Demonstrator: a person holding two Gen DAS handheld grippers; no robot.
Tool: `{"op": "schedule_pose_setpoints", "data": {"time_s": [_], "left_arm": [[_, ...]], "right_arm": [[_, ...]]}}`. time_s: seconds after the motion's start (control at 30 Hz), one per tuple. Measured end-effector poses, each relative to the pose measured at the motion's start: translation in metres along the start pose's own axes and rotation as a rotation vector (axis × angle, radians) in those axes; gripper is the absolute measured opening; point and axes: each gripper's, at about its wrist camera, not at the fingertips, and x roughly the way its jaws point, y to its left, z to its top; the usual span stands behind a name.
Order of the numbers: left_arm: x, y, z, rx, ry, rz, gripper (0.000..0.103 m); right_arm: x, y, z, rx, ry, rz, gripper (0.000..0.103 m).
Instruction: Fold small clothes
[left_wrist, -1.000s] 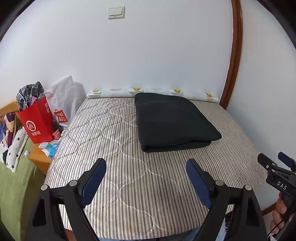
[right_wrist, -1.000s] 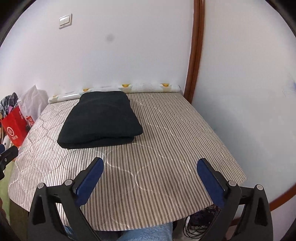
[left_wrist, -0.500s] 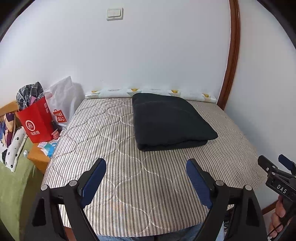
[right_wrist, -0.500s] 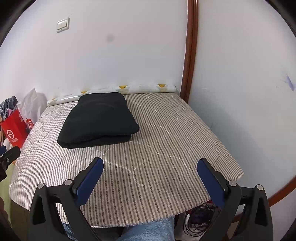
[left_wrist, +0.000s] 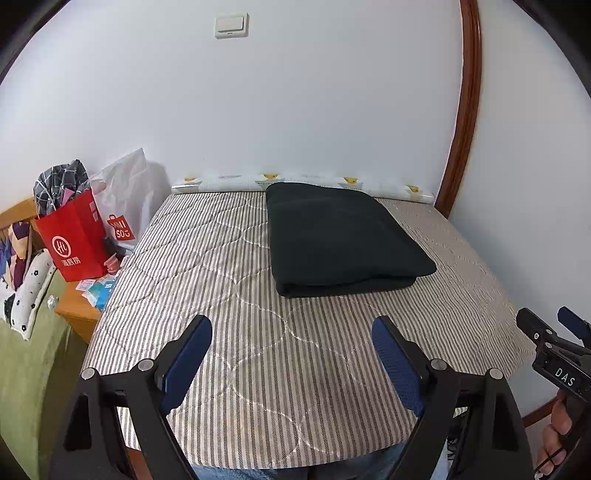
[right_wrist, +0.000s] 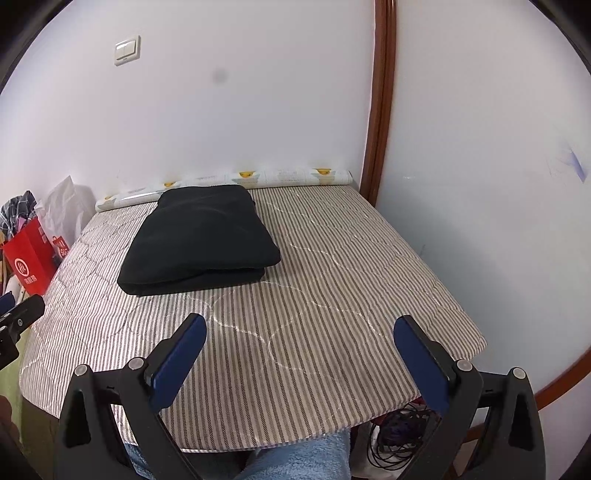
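Looking down the mattress (left_wrist: 229, 332), I see the one black folded garment (left_wrist: 343, 240) lying flat near the far end, its back edge just beside the printed bolster (left_wrist: 229, 182) along the wall. Over the last second almost nothing has changed: the garment sits a touch further off in both views, my tools having eased back slightly, and its folds look the same. I judge that this piece is finished and I am pulled clear, either done or waiting for another item.

My left gripper (left_wrist: 291, 360) is spread wide above the near striped cover with nothing between its blue pads. My right gripper (right_wrist: 299, 356) stands equally wide and empty, well apart from the cloth.

Counting: one folded garment, one mattress, one bolster, two grippers. At the left edge stand two bags, a red paper bag (left_wrist: 74, 243) stuffed with checked cloth and a white plastic bag (left_wrist: 125, 192) behind it. One wall switch (left_wrist: 231, 25).
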Motion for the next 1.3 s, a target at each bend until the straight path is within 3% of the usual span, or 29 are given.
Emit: {"op": "schedule_pose_setpoints", "data": {"time_s": [1.3], "left_arm": [[0.001,0.016,0.000,-0.014,0.006,-0.009,0.088]], "right_arm": [[-0.002,0.005,0.001,-0.013,0.006,0.004,0.100]]}}
